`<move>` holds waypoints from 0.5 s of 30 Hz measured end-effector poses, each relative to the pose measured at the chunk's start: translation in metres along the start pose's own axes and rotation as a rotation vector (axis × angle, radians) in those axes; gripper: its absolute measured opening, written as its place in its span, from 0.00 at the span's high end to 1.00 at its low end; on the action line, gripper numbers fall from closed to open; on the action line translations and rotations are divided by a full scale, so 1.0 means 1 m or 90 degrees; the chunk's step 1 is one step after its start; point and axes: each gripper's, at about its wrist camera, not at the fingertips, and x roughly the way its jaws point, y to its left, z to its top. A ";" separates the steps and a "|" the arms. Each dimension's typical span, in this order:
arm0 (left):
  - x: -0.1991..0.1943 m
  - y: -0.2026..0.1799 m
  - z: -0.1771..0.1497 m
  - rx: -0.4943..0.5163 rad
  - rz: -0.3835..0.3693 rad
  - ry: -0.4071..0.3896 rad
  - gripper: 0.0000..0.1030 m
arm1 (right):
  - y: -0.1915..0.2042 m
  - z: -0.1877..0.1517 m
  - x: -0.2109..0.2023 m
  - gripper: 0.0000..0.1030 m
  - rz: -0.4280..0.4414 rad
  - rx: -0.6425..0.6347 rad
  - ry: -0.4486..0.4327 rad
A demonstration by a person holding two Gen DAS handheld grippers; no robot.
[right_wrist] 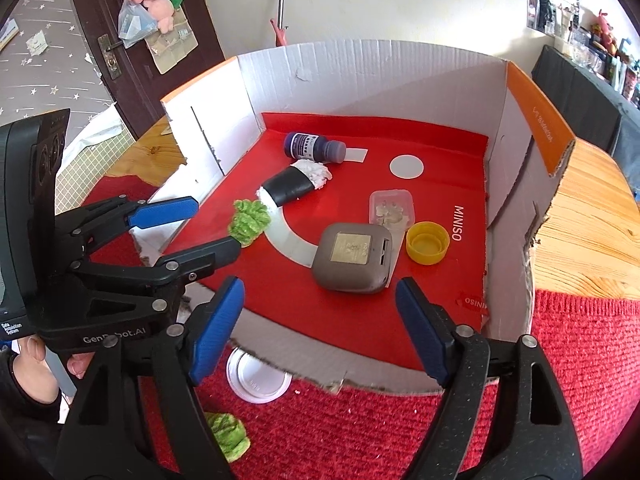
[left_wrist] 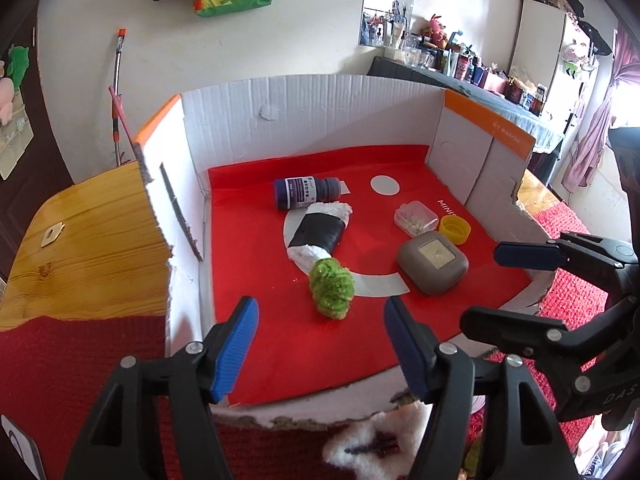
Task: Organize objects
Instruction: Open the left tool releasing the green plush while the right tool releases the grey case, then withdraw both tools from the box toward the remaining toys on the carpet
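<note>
The left hand-held gripper (left_wrist: 320, 344) stands released, its blue-padded fingers (left_wrist: 236, 344) spread apart with nothing between them, poised over the near edge of a shallow white cardboard box with orange-edged flaps (left_wrist: 304, 108). The right hand-held gripper (right_wrist: 320, 332) is likewise released and empty, poised over the same near edge, to the right of the left one. In the right wrist view a person's hand (right_wrist: 36, 376) grips the left unit's handle at the lower left.

The box floor is lined with a red sheet bearing white markings (left_wrist: 256, 340). Nearest the left hand-held gripper lies a fuzzy green plush piece (left_wrist: 332, 290). Its far end touches a roll wrapped in black with white stuffing at both ends (left_wrist: 318, 230), which lies on its side. Just beyond that roll a dark blue bottle with a dark cap and a printed label (left_wrist: 306, 192) lies on its side. To the right sits a grey rounded-square case with a pale square panel on top (left_wrist: 434, 262). Beyond it, a small clear plastic box holding pale bits (left_wrist: 416, 218) sits just beside a yellow plastic cap lying open side up (left_wrist: 455, 229).

Outside the box, in front of its torn near wall, a white round lid (right_wrist: 256, 376) and a second green fuzzy piece (right_wrist: 228, 434) lie on a red woven cloth (right_wrist: 580, 360). This cloth covers part of the wooden tabletop (right_wrist: 588, 216), which carries the box.
</note>
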 end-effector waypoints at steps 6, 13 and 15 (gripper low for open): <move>-0.008 0.004 -0.004 -0.011 0.004 -0.007 0.29 | 0.003 -0.004 -0.010 0.17 0.000 0.002 -0.012; -0.016 0.003 -0.008 -0.014 0.002 -0.015 0.22 | 0.007 -0.011 -0.020 0.11 0.003 0.003 -0.021; -0.019 0.002 -0.010 -0.013 0.002 -0.018 0.20 | 0.008 -0.012 -0.023 0.10 0.003 0.001 -0.024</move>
